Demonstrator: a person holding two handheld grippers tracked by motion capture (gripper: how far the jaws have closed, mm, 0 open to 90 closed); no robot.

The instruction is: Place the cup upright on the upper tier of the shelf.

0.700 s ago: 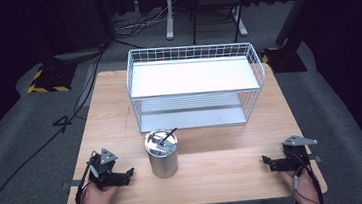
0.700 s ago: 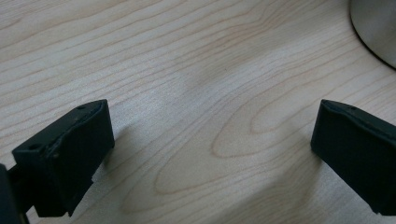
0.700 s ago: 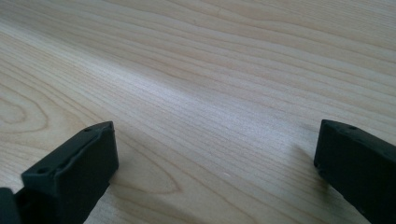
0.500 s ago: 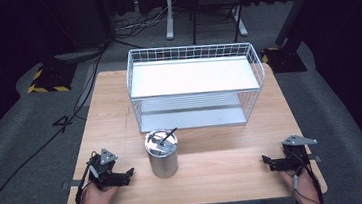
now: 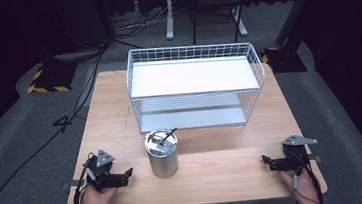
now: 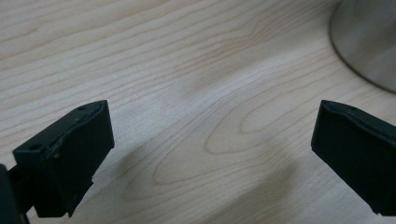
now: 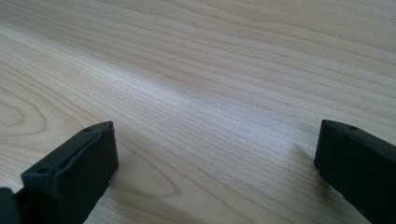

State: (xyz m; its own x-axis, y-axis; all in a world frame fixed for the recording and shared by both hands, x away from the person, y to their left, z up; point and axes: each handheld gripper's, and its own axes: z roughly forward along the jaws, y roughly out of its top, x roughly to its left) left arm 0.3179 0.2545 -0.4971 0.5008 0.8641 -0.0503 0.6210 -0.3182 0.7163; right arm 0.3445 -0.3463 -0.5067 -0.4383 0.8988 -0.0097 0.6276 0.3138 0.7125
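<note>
Nothing is in hand yet; this reads as the opening stance, before any reach. The left tongs (image 5: 128, 173) rest on the bench (image 5: 115, 113) near its 7 o'clock corner, jaws spread wide and holding nothing, as the left gripper view shows with bare wood between them. The right tongs (image 5: 265, 159) rest near the 5 o'clock corner, likewise wide and unladen.

The metal canister (image 5: 162, 153) stands upright at the 6 o'clock side of the bench, between the two tongs and nearer the left pair; its curved wall edges into the left gripper view (image 6: 369, 42) at 1 o'clock. A dark handle or utensil (image 5: 168, 135) lies tilted across its lid; which it is cannot be told. Behind it, towards 12 o'clock, stands the two-tier wire rack (image 5: 192, 60), its shelves bare.

The likely next move is for the left tongs to travel towards 3 o'clock and straddle the canister. That calls for jaws kept wide enough to clear its round wall, and a level, centred squeeze, since smooth metal may slip.
</note>
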